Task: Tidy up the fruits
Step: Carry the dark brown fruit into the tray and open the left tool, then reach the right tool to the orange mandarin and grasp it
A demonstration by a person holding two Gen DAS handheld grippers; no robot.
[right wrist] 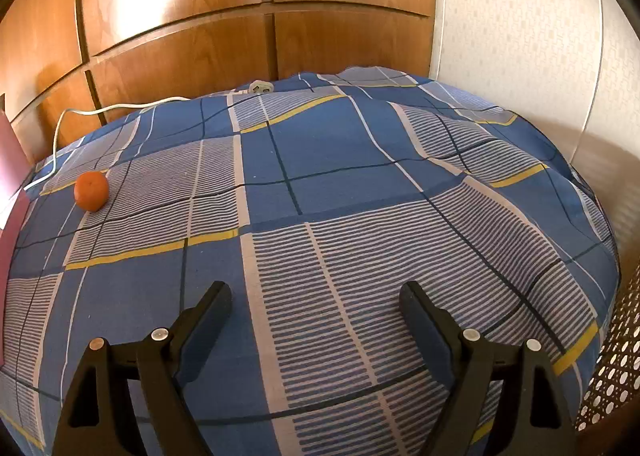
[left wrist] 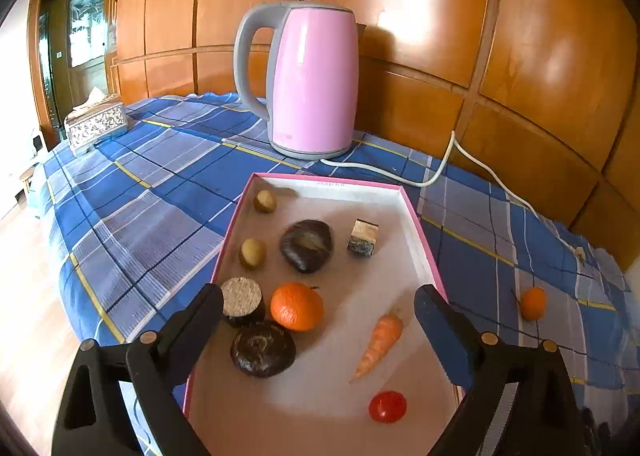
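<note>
A pink-rimmed shallow box [left wrist: 424, 240] lies on the blue plaid cloth. In it are an orange tangerine [left wrist: 296, 306], a small carrot [left wrist: 380, 344], a red tomato [left wrist: 387, 407], two small yellow-brown fruits [left wrist: 252, 253], two dark round items [left wrist: 307, 245], a cut dark piece [left wrist: 241, 300] and a cube [left wrist: 363, 237]. My left gripper [left wrist: 320, 306] is open and empty above the box's near half. A second tangerine [left wrist: 533, 303] lies on the cloth right of the box; it also shows in the right wrist view [right wrist: 91, 190]. My right gripper [right wrist: 316, 304] is open and empty over bare cloth.
A pink electric kettle [left wrist: 314, 80] stands behind the box, its white cord [left wrist: 440, 168] trailing right along the wooden wall to a socket strip [right wrist: 261, 87]. A silver tissue box [left wrist: 96, 124] sits far left. The box's pink edge [right wrist: 10, 224] shows at the right view's left margin.
</note>
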